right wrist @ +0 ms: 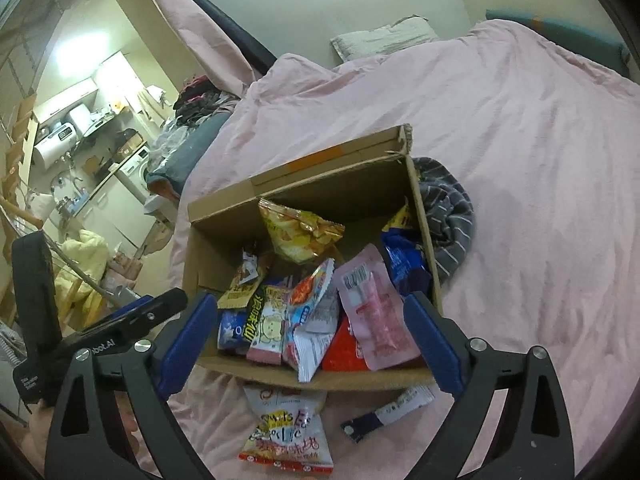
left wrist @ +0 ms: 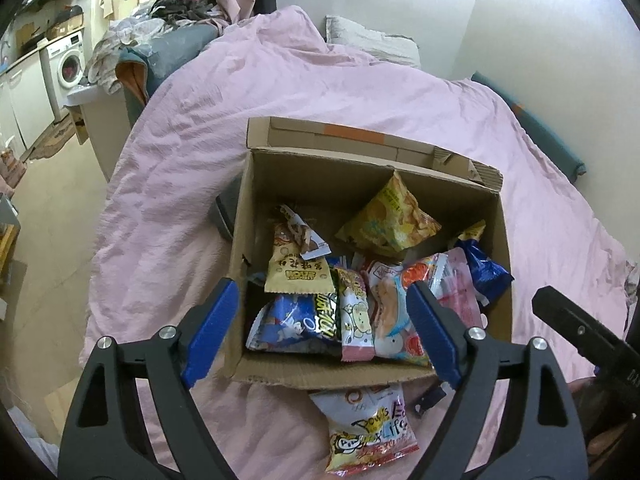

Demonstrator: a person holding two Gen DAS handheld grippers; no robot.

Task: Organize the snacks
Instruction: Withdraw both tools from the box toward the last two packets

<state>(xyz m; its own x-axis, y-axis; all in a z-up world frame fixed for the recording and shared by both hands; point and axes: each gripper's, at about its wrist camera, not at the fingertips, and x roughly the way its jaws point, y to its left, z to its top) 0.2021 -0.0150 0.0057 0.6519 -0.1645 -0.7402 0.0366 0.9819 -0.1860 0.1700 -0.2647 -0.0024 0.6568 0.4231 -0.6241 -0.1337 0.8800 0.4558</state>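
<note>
An open cardboard box (left wrist: 320, 172) (right wrist: 224, 236) sits on the pink bed cover and holds several snack packets: a yellow chip bag (left wrist: 390, 220) (right wrist: 300, 232) at the back, a blue bag (left wrist: 484, 268) (right wrist: 404, 260) at the right wall, and a pink pouch (right wrist: 376, 312) in front. A white snack bag (left wrist: 368, 424) (right wrist: 286, 428) lies on the cover just in front of the box, with a small blue-and-white stick packet (right wrist: 384, 412) (left wrist: 430, 398) to its right. My left gripper (left wrist: 322, 286) and right gripper (right wrist: 311, 297) hover open over the box's near side, holding nothing.
A grey striped cloth (right wrist: 448, 220) lies against the box's right side. A pillow (right wrist: 384, 38) rests at the head of the bed by the wall. Beyond the bed's left edge are a clothes pile (left wrist: 184, 4), a washing machine (left wrist: 68, 64) and bare floor.
</note>
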